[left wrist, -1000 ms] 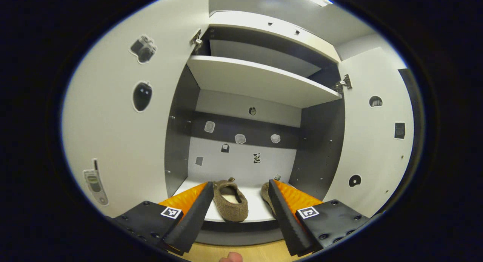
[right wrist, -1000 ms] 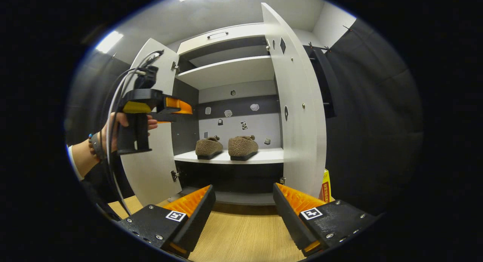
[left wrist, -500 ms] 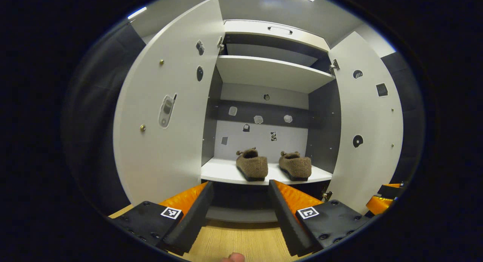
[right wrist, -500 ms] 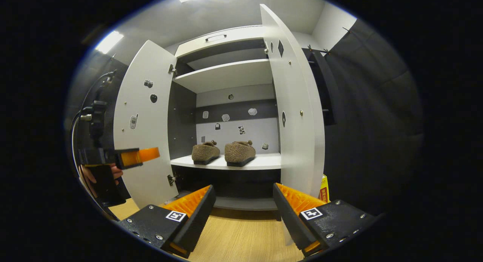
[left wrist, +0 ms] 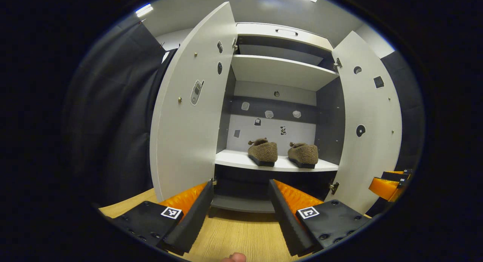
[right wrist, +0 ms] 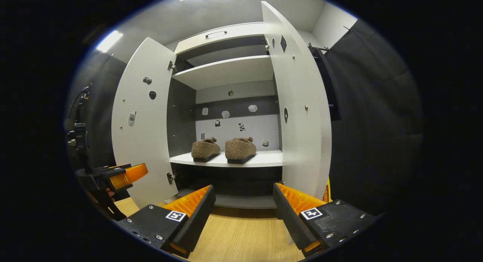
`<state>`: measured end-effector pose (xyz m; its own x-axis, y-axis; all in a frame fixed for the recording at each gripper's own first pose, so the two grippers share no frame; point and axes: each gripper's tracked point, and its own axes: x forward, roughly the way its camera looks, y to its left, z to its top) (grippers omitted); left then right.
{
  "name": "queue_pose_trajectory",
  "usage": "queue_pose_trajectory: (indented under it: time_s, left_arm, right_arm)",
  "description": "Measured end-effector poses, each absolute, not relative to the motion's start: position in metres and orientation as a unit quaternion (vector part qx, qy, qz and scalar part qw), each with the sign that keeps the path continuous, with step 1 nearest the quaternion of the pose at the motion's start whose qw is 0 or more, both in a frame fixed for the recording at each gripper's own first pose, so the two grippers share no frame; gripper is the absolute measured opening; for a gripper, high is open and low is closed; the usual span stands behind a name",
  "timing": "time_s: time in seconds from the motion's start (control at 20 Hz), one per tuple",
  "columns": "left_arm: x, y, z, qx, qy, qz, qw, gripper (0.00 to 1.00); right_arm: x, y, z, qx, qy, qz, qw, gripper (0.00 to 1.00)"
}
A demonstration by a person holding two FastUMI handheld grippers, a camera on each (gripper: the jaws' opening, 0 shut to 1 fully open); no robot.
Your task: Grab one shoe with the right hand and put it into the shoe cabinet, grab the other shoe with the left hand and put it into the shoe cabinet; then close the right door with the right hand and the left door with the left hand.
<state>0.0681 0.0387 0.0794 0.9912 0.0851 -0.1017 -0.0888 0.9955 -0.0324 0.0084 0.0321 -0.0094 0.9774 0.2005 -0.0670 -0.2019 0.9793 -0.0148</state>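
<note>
Pulling back from the shoe cabinet (left wrist: pixel 281 71), the left tool (left wrist: pixel 241 213) is now hanging over the wooden worktop (left wrist: pixel 241 235), jaws apart and empty. Both shoes (left wrist: pixel 263 151) (left wrist: pixel 303 154) are sitting side by side on the cabinet's lower shelf (left wrist: pixel 234 159), heels toward the opening, long axes running back. Right tool (right wrist: pixel 243 213) is gaping too. Both doors (left wrist: pixel 190 103) (left wrist: pixel 371 118) are standing open; the shoes' toes are hidden.

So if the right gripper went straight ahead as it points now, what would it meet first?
Probably the cabinet's dark front under the shelf holding the shoes. The right gripper is open and empty; depth is unclear.
</note>
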Motion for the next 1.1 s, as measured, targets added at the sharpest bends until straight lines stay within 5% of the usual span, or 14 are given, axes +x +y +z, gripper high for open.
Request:
queue_pose_trajectory:
  time_s: [0.45,0.8,1.1]
  left_arm:
    - [0.061,0.030,0.073,-0.007,0.052,0.029,0.998,0.95]
    - [0.055,0.028,0.074,-0.004,0.049,0.025,0.998,0.95]
    - [0.049,0.036,0.080,0.003,0.040,0.029,0.999,0.96]
  right_arm:
    - [-0.004,-0.036,0.096,0.032,-0.022,0.106,0.994,0.94]
    - [0.013,-0.152,0.163,0.015,-0.074,-0.016,0.997,0.93]
    - [0.056,-0.170,0.183,-0.005,-0.080,-0.048,0.996,1.00]
